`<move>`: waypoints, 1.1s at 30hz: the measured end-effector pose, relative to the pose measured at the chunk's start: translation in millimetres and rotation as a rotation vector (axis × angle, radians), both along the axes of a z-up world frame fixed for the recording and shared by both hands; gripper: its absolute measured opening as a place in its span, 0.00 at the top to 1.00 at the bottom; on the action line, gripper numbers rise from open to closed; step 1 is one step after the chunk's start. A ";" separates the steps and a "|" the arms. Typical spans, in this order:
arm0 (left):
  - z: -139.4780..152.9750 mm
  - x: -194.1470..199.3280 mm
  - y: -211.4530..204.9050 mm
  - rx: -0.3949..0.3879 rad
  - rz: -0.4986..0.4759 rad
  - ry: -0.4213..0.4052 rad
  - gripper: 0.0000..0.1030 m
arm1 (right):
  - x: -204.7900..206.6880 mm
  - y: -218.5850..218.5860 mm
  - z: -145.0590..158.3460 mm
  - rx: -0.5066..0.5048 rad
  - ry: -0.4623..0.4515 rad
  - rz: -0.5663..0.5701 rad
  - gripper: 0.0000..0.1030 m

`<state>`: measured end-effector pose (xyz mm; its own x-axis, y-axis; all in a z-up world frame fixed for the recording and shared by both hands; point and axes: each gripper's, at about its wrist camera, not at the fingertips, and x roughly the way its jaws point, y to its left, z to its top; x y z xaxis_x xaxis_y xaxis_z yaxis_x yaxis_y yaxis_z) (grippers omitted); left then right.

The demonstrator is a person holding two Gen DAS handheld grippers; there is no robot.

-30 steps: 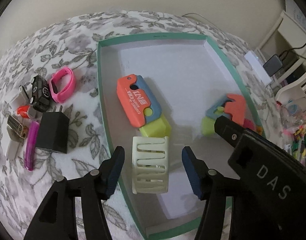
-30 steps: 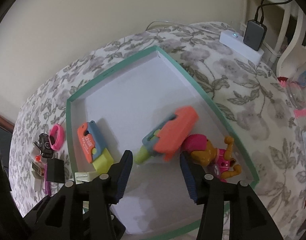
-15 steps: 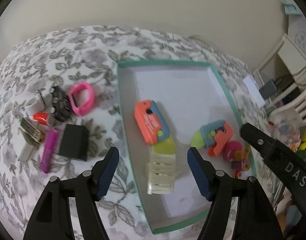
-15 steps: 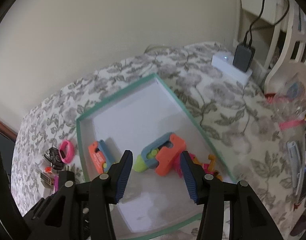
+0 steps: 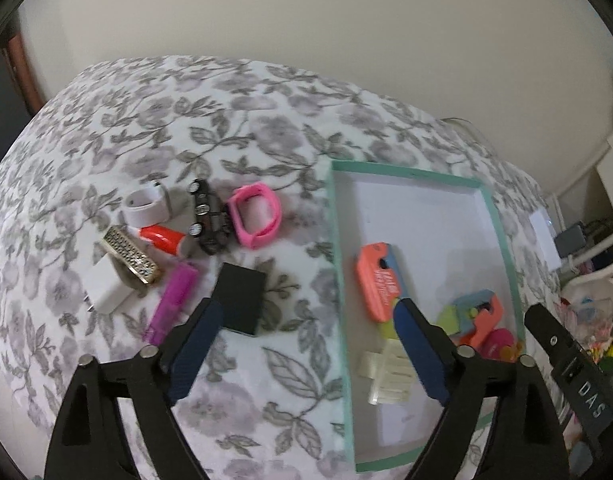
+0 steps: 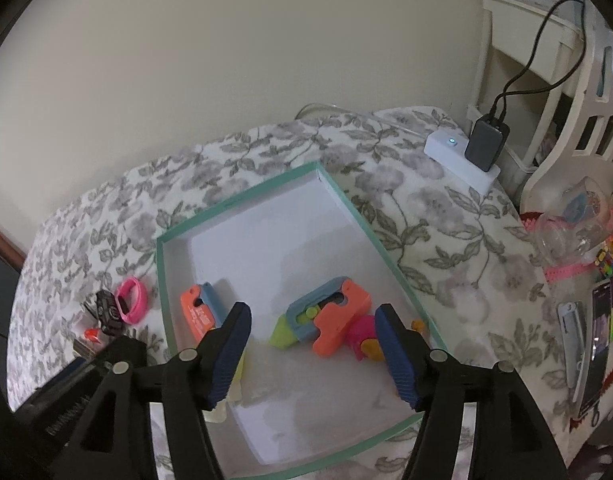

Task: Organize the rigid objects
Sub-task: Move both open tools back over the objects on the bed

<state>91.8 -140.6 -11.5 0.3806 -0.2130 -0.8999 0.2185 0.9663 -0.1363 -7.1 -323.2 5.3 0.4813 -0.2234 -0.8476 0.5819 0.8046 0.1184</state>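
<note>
A teal-rimmed white box (image 5: 338, 280) lies on the floral cloth. In it are an orange-and-blue toy knife (image 5: 376, 280), a second one (image 5: 478, 312), a cream slotted piece (image 5: 386, 376) and a pink figurine (image 5: 500, 340). Left of the box lie a black block (image 5: 242, 302), a purple lighter (image 5: 172, 304), a pink band (image 5: 256, 216), a black toy car (image 5: 208, 216) and other small items. My left gripper (image 5: 306, 346) hangs over the box's left rim, jaws opening, nothing between them. My right gripper (image 6: 314, 354) hovers over the second toy knife (image 6: 330, 316), jaws opening, also empty.
A white power strip (image 6: 462, 156) with a dark charger (image 6: 486, 144) sits at the far right of the cloth. A white chair, a phone (image 6: 598, 340) and colourful clutter lie to the right of the box. A wall runs behind.
Both grippers rose and spread their jaws wider. The left one swung left, away from the cream slotted piece towards the box's left rim. Nothing in the box moved.
</note>
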 end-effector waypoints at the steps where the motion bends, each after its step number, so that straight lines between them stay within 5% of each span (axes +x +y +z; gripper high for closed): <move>1: -0.9 1.0 1.9 0.007 0.008 0.003 0.10 | 1.0 1.7 -1.4 -0.006 0.005 0.005 0.26; 14: -13.8 9.0 22.8 0.051 0.078 0.059 0.10 | 8.9 12.6 -9.3 -0.037 0.032 0.031 0.11; 20: -13.2 12.4 30.4 0.034 0.097 0.064 0.02 | 11.0 15.6 -8.3 -0.037 0.024 0.046 0.01; 29: -4.5 27.5 60.1 0.002 0.158 0.054 0.01 | 20.7 34.0 -8.4 -0.051 0.027 0.084 0.00; 33: 14.4 38.5 96.8 -0.015 0.245 -0.013 0.01 | 30.7 54.1 -4.9 -0.047 0.003 0.134 0.00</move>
<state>130.4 -43.9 2.9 0.4343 -0.1260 -0.8919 -0.0201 0.9886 -0.1495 23.6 -269.1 0.4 0.5070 -0.1970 -0.8391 0.4693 0.8796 0.0770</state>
